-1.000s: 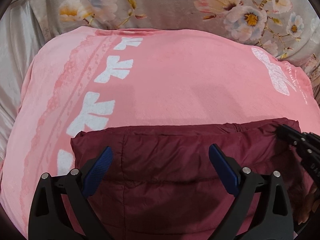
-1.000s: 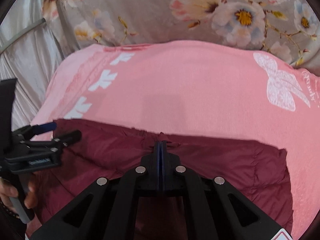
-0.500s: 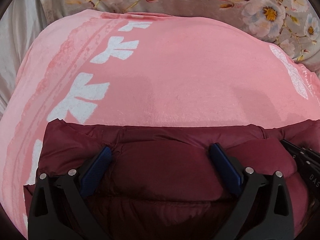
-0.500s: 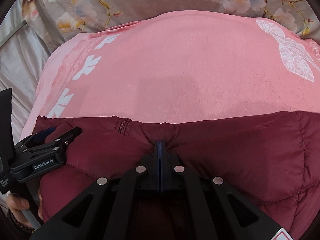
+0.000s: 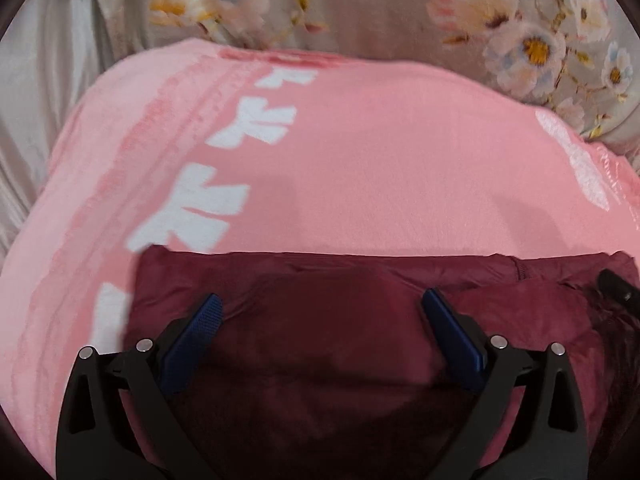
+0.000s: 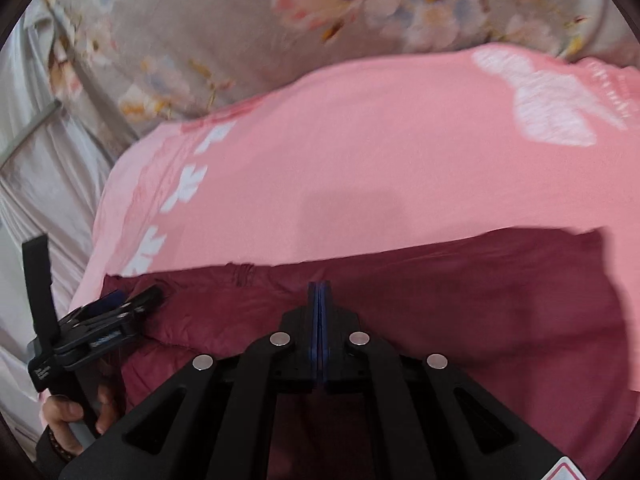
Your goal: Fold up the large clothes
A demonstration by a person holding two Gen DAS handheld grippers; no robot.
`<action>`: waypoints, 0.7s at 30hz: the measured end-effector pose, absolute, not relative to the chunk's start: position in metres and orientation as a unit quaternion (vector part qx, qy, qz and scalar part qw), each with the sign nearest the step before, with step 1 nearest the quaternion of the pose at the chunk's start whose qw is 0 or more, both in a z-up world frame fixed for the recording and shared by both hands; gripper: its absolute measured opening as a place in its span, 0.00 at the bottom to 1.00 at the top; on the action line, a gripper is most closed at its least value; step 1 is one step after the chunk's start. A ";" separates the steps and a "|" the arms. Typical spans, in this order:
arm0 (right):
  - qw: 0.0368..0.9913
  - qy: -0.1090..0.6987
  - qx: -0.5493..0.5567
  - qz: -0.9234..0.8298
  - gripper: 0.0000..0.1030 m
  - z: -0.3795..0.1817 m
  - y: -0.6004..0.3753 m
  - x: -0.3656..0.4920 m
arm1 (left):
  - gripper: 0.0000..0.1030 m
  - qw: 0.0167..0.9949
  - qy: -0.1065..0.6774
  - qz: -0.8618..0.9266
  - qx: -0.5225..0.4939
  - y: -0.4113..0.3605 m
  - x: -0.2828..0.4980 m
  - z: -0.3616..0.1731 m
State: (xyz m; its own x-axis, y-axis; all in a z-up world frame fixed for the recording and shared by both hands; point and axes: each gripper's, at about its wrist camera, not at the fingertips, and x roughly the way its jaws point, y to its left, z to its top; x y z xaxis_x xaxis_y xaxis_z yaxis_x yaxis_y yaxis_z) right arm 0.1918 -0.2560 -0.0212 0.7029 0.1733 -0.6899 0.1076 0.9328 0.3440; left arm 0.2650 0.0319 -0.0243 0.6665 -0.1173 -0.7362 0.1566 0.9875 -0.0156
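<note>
A dark red padded jacket (image 5: 320,320) lies folded on a pink blanket (image 5: 380,168); it also shows in the right wrist view (image 6: 460,312). My left gripper (image 5: 320,308) is open, its blue pads spread wide just above the jacket's left part. My right gripper (image 6: 319,292) is shut, its tips over the jacket's far edge; I cannot tell whether cloth is pinched between them. The left gripper (image 6: 116,304) shows at the jacket's left end in the right wrist view, held by a hand (image 6: 72,416). The right gripper's tip (image 5: 616,284) shows at the far right of the left wrist view.
The pink blanket (image 6: 380,160) has white bow prints (image 5: 256,124) and covers a bed. A grey floral quilt (image 5: 400,8) lies behind it. Pale grey sheet (image 6: 48,184) hangs at the left.
Both views pulled back and up from the jacket, showing more quilt. The left gripper stayed open and the right stayed shut. The jacket's far edge lies flatter than half a second ago.
</note>
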 end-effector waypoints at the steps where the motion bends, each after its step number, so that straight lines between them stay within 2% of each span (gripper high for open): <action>1: 0.907 0.381 0.179 0.004 0.02 -0.022 -0.263 0.183 | 0.95 0.914 0.399 -0.075 0.019 0.039 0.262 -0.018; 5: 0.901 0.390 0.176 -0.072 0.08 -0.045 -0.301 0.156 | 0.96 0.904 0.418 -0.080 -0.035 0.073 0.259 -0.013; 7: 0.891 0.394 0.213 -0.074 0.03 -0.064 -0.317 0.149 | 0.96 0.899 0.419 -0.097 -0.078 0.085 0.256 -0.013; 10: 0.888 0.392 0.226 -0.074 0.03 -0.078 -0.325 0.143 | 0.95 0.909 0.377 -0.130 -0.122 0.089 0.242 0.007; 14: 0.891 0.386 0.222 -0.087 0.03 -0.078 -0.325 0.144 | 0.95 0.925 0.359 -0.119 -0.047 0.057 0.247 0.034; 16: 0.890 0.380 0.225 -0.110 0.03 -0.074 -0.330 0.137 | 0.93 0.915 0.388 -0.110 -0.029 0.049 0.246 0.029; 18: 0.894 0.366 0.206 -0.152 0.11 -0.059 -0.328 0.120 | 0.93 0.904 0.405 -0.134 -0.036 0.047 0.226 0.023; 21: 0.914 0.347 0.185 -0.102 0.11 -0.032 -0.296 0.096 | 0.93 0.895 0.417 -0.158 -0.010 0.029 0.189 0.009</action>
